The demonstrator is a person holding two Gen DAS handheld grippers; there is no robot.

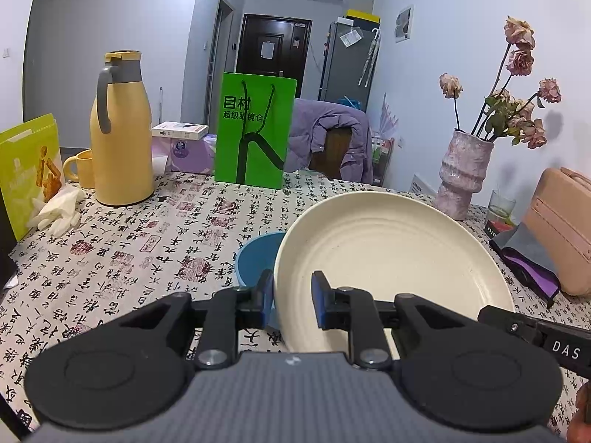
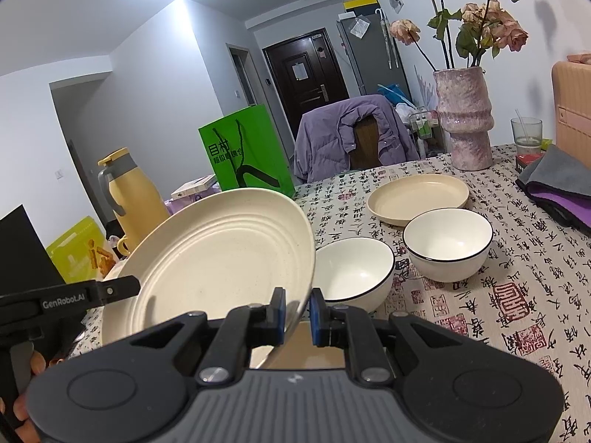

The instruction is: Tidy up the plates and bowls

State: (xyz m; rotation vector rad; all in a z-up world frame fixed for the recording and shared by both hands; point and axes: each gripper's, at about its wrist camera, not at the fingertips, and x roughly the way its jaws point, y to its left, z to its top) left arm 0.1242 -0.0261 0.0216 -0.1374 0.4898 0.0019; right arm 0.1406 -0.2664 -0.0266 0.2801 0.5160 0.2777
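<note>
A large round cream plate with ridged rings [image 2: 221,254] is lifted off the worktop [image 2: 517,277] and tilted, gripped at two points on its rim. The right tongs [image 2: 297,313] pinch its near edge between blue pads, pressed almost together. The left tongs [image 1: 291,295] clamp the opposite rim, one pad behind the plate and one on its face.

Seen from the left wrist, a blue bowl [image 1: 255,258] sits on the worktop just behind the lifted plate, partly hidden by it.

From the right wrist, two white bowls with dark rims stand side by side on the calligraphy-print cloth: the nearer one [image 2: 354,269] just beside the held plate, the other [image 2: 448,241] to its right. Behind them lies a second, smaller cream plate [image 2: 417,195], flat on the cloth.

Farther back stand a yellow thermos jug with a grey handle [image 1: 122,129], a bright green paper bag [image 1: 255,133], and a mottled pink vase of dried roses [image 2: 465,118].
</note>
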